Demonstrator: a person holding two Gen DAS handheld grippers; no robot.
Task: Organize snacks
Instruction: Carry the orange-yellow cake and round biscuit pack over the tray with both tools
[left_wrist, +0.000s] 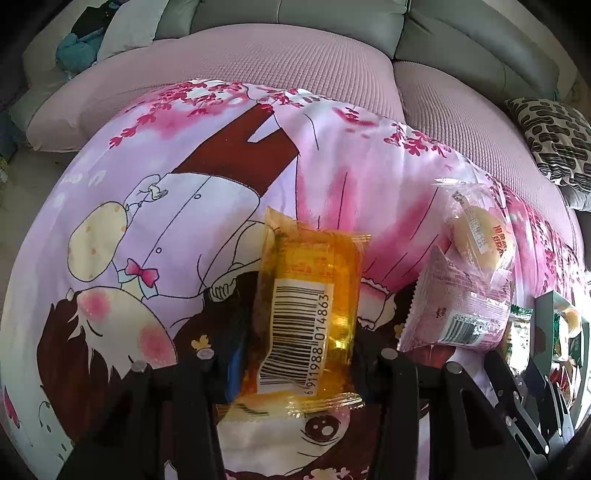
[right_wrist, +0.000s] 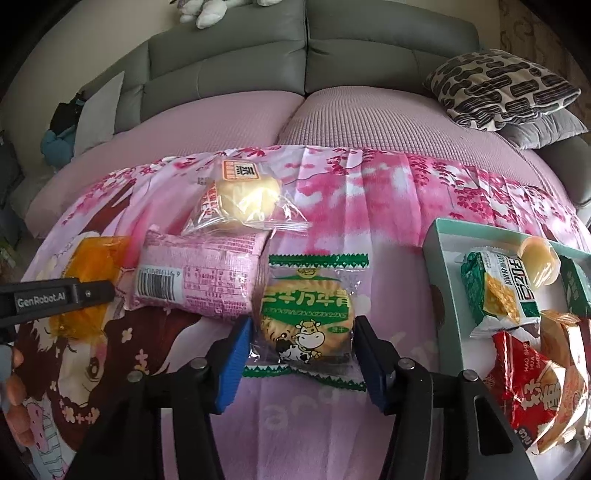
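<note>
An orange see-through snack packet with a barcode lies on the cartoon-print cloth, and my left gripper is shut on its near half. In the right wrist view one finger of that gripper crosses the same orange packet. My right gripper is shut on a green biscuit packet with a cow on it, a blue pad against each side. The packet rests flat on the cloth.
A pink packet and a clear-wrapped bun lie between the two grippers. A teal tray at the right holds several snacks, among them a red packet. A hand shows at the left edge. Grey sofa backs and a patterned pillow are behind.
</note>
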